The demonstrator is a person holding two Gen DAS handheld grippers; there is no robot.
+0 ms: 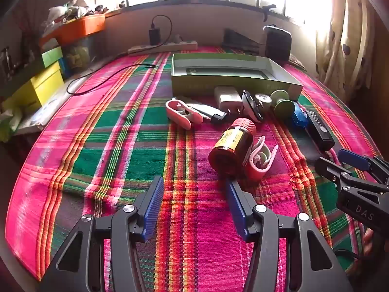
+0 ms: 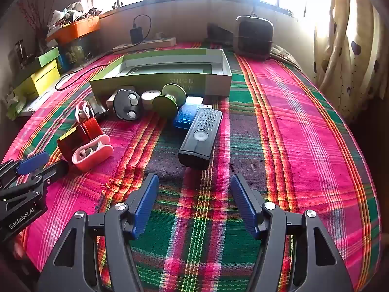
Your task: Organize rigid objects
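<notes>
Plaid-covered surface with rigid items clustered before an empty open green box (image 2: 160, 82). Left gripper (image 1: 194, 204) released, fingers spread wide, nothing between them, poised just short of the red-capped brown bottle (image 1: 232, 143) lying on its side. Pink clip (image 1: 259, 161) touching the bottle's flank. Right gripper (image 2: 194, 204) likewise released and empty, aimed at the black remote-like device (image 2: 200, 137), near but not touching. Blue stick (image 2: 187, 114), green spool (image 2: 170, 98), black round disc (image 2: 127, 105), white charger (image 1: 228, 98) and second pink clip (image 1: 182, 112) crowded just beside the box's near wall. Risks: rolling of the bottle if pinched off-centre on its curved side; dragging of the adjacent clip along with it; bunching of the loose cloth under a low finger, wrinkle already visible near the left gripper; possibly collision between the two grippers, spacing hard to judge through the fisheye.
</notes>
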